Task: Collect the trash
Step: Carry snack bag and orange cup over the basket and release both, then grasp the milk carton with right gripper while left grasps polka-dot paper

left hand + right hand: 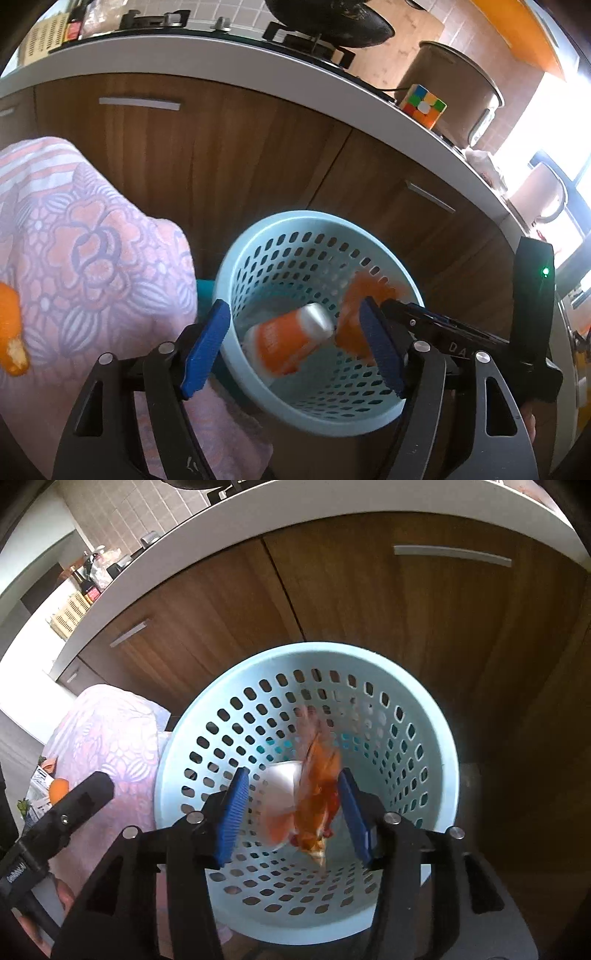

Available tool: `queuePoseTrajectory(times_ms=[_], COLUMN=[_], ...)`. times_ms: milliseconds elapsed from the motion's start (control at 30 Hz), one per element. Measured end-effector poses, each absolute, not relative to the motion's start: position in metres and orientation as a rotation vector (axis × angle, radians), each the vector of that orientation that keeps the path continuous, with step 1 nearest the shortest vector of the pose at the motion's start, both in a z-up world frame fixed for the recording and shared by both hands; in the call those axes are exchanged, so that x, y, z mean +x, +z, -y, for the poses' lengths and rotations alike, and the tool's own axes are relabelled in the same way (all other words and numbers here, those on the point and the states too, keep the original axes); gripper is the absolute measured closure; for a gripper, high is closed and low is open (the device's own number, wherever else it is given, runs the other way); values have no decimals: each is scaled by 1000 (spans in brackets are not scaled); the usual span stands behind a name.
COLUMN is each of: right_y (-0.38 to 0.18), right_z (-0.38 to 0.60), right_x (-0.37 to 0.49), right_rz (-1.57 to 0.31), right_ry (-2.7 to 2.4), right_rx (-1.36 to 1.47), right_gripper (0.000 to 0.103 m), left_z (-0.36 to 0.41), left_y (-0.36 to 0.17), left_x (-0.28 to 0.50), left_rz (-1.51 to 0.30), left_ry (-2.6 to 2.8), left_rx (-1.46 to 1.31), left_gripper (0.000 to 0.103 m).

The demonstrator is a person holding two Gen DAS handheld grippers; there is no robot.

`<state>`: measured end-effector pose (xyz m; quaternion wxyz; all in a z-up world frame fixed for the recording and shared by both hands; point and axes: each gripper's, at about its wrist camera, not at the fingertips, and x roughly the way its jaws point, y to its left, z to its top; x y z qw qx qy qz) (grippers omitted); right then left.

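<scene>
Both the left gripper (295, 347) and right gripper (293, 812) hang wide-jawed over the bin (173, 760), seemingly letting blurred orange trash (317, 797) drop inside.

Your white countertop (207, 51) carries a Rubik's cube (424, 106) at its front edge. Just behind the cube: a metal pot (454, 85). Further left of the cube: gas stove (295, 38), cream slotted basket (44, 35).
</scene>
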<state>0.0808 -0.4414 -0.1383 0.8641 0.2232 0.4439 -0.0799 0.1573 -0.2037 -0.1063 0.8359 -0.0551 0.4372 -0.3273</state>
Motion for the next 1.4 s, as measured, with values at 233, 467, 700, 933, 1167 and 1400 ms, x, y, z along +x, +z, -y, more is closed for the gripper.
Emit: queuePoseTrajectory(times_ms=[233,467,700,933,1167,1400], right_y=[-123,-91,-59,-39,-39,-47], right_z=[430,384,324,250,181,135], right_x=[77,81,78,87,102,120], right_rz=[-896,-833,-772,-757,-784,-821], right_ry=[-129,-35,96,232,357,440], right_rx=[458,386,314,232,165,136], right_gripper=[56,56,56,56,56,56], left_z=[184,142,76,4,-62,-110], left_y=[-91,-64,-35,-17,-32,-73], left_x=[147,128,103,75,58,76], left_rz=[-871,-780,-668,-585,-583,-745], left_ry=[-664,-600,-441,-276,-97,-71], left_rx=[-133,-162,-149,-119,-94,-196], left_gripper=[32,32,32,32,13,13])
